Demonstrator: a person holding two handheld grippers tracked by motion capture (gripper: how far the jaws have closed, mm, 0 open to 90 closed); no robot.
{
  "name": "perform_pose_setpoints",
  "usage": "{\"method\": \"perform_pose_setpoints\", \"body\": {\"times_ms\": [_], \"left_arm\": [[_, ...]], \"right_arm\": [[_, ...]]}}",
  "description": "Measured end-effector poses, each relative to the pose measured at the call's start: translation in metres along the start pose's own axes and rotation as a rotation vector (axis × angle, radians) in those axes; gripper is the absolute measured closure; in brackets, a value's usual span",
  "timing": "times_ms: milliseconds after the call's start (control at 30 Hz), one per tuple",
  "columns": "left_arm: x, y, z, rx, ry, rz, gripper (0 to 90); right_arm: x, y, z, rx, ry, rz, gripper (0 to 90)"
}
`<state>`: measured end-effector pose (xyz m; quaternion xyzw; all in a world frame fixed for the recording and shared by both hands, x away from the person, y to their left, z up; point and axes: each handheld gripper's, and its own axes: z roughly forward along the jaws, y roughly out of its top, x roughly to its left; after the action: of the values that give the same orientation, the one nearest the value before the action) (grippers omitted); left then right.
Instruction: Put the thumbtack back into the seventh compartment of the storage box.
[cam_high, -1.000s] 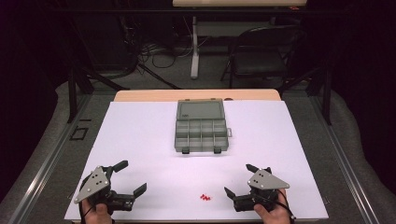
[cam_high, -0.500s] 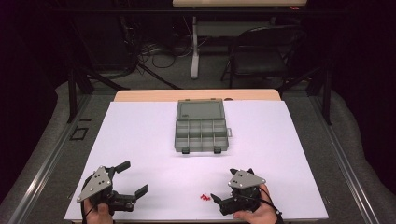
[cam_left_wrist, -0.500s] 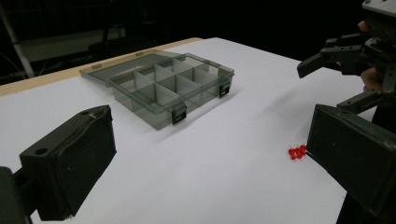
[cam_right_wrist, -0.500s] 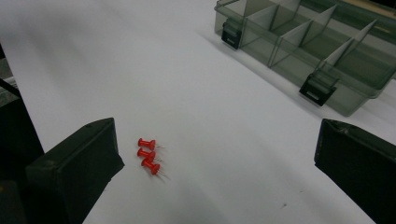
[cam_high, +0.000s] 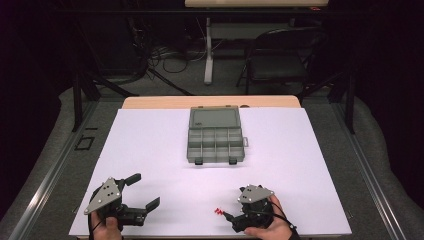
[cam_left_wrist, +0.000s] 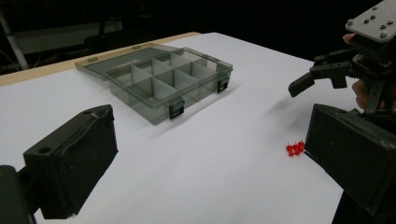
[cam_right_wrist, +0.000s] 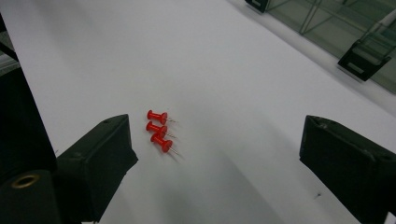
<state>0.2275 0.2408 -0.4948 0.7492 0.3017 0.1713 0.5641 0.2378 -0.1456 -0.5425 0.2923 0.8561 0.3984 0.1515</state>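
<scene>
Three red push pins (cam_right_wrist: 159, 129) lie on the white sheet (cam_high: 300, 150), well short of the open compartment box (cam_high: 216, 136). The right gripper (cam_right_wrist: 215, 154), jaws apart and just narrowing, empty, is being lowered beside them; centring over one pin is judged next. The left gripper (cam_high: 141, 191) hangs open.

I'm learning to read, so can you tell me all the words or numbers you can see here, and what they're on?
None: no word, number or sign can be read.
The grey box, its open lid and latches: plain, no label visible.
The three red pushpins and the white table cover: no writing.
The grey plate on the right gripper: only screw heads, no lettering to make out.
</scene>
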Motion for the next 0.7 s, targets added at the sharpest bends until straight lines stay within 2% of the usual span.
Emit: {"method": "perform_pose_setpoints", "body": {"times_ms": [100, 133, 167, 233, 300, 333, 433, 700], "left_arm": [[0.0, 0.0, 0.001, 0.001, 0.003, -0.001, 2.2], [0.0, 0.0, 0.001, 0.002, 0.003, -0.001, 2.2], [0.0, 0.0, 0.001, 0.004, 0.003, -0.001, 2.7], [0.0, 0.0, 0.001, 0.003, 0.003, -0.001, 3.0], [0.0, 0.0, 0.0, 0.004, -0.005, -0.001, 3.2], [0.0, 0.0, 0.0, 0.004, -0.005, -0.001, 3.2], [0.0, -0.001, 0.0, 0.001, 0.002, -0.004, 3.2], [0.0, -0.001, 0.0, 0.002, -0.001, -0.005, 3.4]], "right_arm": [[0.004, 0.001, 0.006, 0.015, 0.032, -0.02, 19.4], [0.004, 0.001, 0.006, 0.015, 0.032, -0.02, 19.4], [0.006, 0.002, 0.009, 0.015, 0.046, -0.032, 27.1], [0.008, 0.002, 0.01, 0.007, 0.05, -0.036, 29.6], [0.011, 0.004, 0.013, 0.019, 0.086, -0.058, 43.0], [0.011, 0.004, 0.013, 0.019, 0.086, -0.058, 43.0], [0.015, 0.003, 0.014, 0.023, 0.1, -0.078, 54.2], [0.015, 0.002, 0.014, 0.034, 0.094, -0.078, 61.6]]}}
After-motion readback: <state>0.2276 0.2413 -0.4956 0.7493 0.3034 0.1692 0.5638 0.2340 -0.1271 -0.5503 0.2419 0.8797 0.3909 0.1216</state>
